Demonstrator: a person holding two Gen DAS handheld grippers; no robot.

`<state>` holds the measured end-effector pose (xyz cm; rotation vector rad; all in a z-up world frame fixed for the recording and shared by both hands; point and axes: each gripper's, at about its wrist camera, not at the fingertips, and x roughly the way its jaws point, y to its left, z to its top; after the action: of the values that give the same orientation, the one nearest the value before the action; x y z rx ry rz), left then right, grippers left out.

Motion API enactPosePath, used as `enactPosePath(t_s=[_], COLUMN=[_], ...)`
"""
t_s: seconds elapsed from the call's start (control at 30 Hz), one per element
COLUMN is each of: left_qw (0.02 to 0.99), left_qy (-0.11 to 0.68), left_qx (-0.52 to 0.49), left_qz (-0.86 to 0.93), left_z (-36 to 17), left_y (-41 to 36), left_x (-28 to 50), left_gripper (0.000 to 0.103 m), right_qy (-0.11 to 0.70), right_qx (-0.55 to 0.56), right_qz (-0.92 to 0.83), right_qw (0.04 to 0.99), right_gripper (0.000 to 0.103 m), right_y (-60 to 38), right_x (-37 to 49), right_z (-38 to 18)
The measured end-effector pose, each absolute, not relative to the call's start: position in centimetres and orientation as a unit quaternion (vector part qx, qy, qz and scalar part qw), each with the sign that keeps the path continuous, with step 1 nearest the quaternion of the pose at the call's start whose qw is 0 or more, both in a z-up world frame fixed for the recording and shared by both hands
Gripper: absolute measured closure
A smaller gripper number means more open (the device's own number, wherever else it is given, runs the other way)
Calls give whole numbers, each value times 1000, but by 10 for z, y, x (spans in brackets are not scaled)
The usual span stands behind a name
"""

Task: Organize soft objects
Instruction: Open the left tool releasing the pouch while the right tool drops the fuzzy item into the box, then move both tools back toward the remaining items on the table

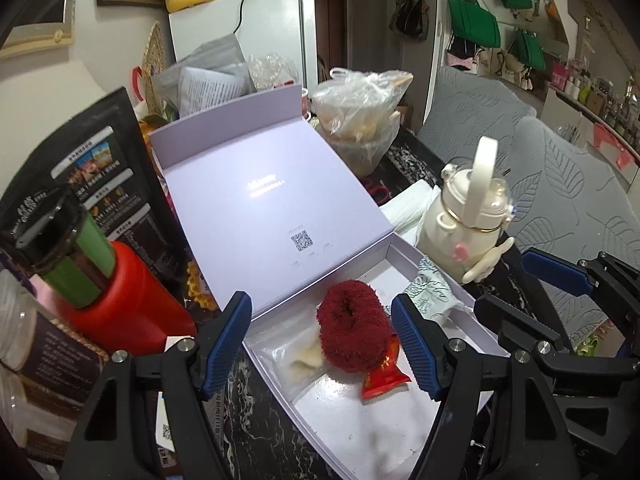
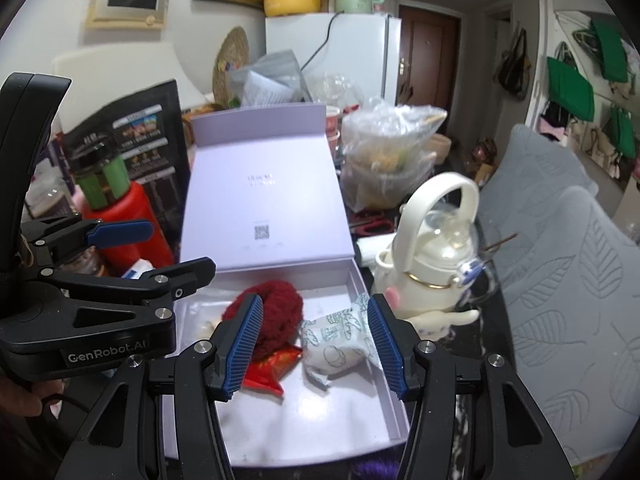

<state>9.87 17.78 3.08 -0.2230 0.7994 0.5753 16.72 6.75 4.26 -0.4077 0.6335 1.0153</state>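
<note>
An open lilac box lies on the dark marble table, lid propped up behind. Inside lie a fuzzy dark red scrunchie, a clear bag with a pale soft item, a red snack packet and a white patterned soft packet. My left gripper is open, empty, jaws either side of the scrunchie, above the box. My right gripper is open, empty, jaws flanking the white packet; it also shows in the left wrist view.
A red bottle with a green-wrapped jar on top and a black printed bag stand left of the box. A cream kettle-shaped bottle stands right. Plastic bags crowd the back. Grey cushioned seat lies right.
</note>
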Motion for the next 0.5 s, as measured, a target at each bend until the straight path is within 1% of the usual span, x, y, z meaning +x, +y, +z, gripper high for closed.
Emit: enactPosePath(t_s=[0.07,0.17,0.5], left_qw=[879,886,904], left_qy=[376,361,322], left_qx=[-104,-101,-87], left_qz=[275,273,269], left_z=[39,52,89], left_y=[171,162,124], left_x=[92,82,43], left_gripper=[31,31,31], right_qy=[287,272,229], right_qx=[-188,-183,-172], right_qz=[475,476,478], right_qw=[810,816,831], right_gripper=[48,46,45], right_y=[60,47,10], right_x=[160,147,109], right_z=[51,64,98])
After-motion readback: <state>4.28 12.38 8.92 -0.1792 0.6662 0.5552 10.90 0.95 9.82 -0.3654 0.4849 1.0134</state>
